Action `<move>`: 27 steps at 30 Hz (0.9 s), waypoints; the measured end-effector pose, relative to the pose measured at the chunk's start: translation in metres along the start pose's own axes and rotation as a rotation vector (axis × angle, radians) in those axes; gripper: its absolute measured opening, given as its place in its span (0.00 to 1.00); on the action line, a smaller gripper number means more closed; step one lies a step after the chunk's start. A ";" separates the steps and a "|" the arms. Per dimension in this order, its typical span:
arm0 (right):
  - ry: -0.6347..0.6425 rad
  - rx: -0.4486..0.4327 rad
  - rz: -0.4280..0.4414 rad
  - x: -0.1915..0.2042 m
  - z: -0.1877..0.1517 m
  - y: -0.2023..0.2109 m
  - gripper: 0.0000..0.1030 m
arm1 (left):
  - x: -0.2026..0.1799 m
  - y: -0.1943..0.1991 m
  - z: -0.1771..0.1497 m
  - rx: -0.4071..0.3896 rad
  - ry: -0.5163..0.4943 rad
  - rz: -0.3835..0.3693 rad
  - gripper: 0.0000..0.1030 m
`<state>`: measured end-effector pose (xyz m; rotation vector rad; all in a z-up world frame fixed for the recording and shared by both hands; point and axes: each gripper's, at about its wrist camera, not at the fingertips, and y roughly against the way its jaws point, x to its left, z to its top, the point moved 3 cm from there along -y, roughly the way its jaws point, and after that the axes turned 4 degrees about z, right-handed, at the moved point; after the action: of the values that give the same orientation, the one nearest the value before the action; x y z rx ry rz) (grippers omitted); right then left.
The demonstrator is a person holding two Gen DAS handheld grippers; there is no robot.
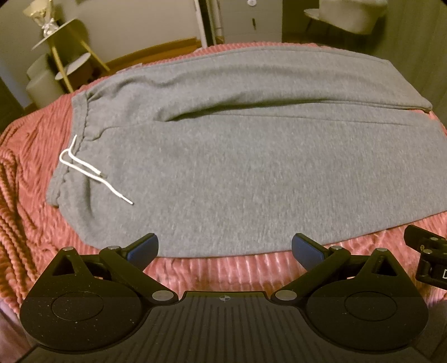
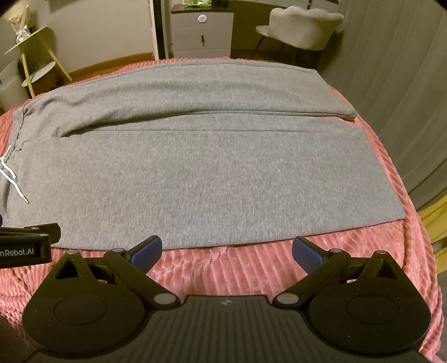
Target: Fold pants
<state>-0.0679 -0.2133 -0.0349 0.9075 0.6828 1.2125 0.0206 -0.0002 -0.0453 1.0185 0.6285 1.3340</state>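
Observation:
Grey sweatpants (image 1: 237,156) (image 2: 195,167) lie flat across a pink ribbed blanket (image 1: 33,178) (image 2: 251,268), waistband to the left, leg cuffs to the right. The far leg lies beside the near one. A white drawstring (image 1: 83,167) (image 2: 11,178) trails from the waistband. My left gripper (image 1: 225,247) hovers open at the pants' near edge, nothing between its blue pads (image 1: 142,250). My right gripper (image 2: 226,250) is open too, just short of the near hem. Each gripper's black body shows at the edge of the other's view.
Beyond the bed stand a tiered gold side table (image 1: 69,53) (image 2: 33,55), a grey drawer unit (image 2: 202,30) and a pale upholstered chair (image 2: 304,25). A grey curtain (image 2: 396,83) hangs at the right. The blanket's right edge drops off near the cuffs.

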 end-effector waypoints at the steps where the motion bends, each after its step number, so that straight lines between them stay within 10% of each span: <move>1: 0.000 0.000 0.000 0.000 0.000 0.000 0.97 | 0.000 0.000 0.000 0.001 0.000 0.000 1.00; 27: -0.001 0.008 -0.001 0.001 -0.001 -0.005 0.97 | -0.004 -0.006 0.001 0.017 -0.010 -0.003 1.00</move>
<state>-0.0665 -0.2125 -0.0395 0.9140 0.6876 1.2091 0.0231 -0.0040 -0.0506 1.0374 0.6346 1.3218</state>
